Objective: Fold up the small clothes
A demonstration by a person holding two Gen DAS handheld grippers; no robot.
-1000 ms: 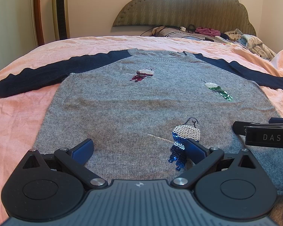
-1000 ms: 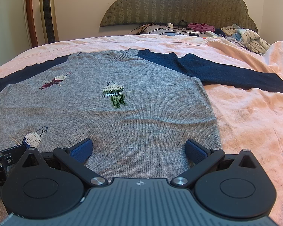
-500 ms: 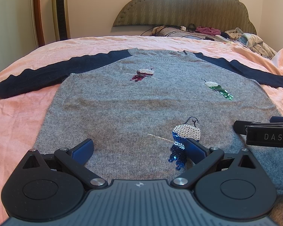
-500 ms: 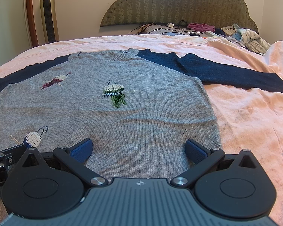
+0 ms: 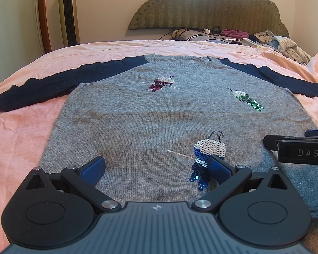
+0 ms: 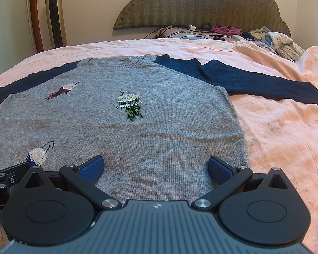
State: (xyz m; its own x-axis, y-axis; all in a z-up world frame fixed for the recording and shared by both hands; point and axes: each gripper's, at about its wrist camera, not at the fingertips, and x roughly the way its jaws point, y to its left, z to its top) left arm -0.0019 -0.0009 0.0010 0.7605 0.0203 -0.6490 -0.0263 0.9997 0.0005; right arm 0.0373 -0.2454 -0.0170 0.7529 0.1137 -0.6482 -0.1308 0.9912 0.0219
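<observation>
Below both spread tongs [image 5: 156,168], sweater [image 5: 159,122] hem hidden, perhaps flat

Soft daylight, perhaps window-lit; fisheye-warped edges.

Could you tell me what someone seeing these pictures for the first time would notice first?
A grey sweater with navy sleeves lies spread flat, front up, across the pink bedspread, filling the middle of both views. Three sequinned birds catch the light on its front: maroon, green, blue. The left gripper and right gripper sit open over its near hem.
</observation>
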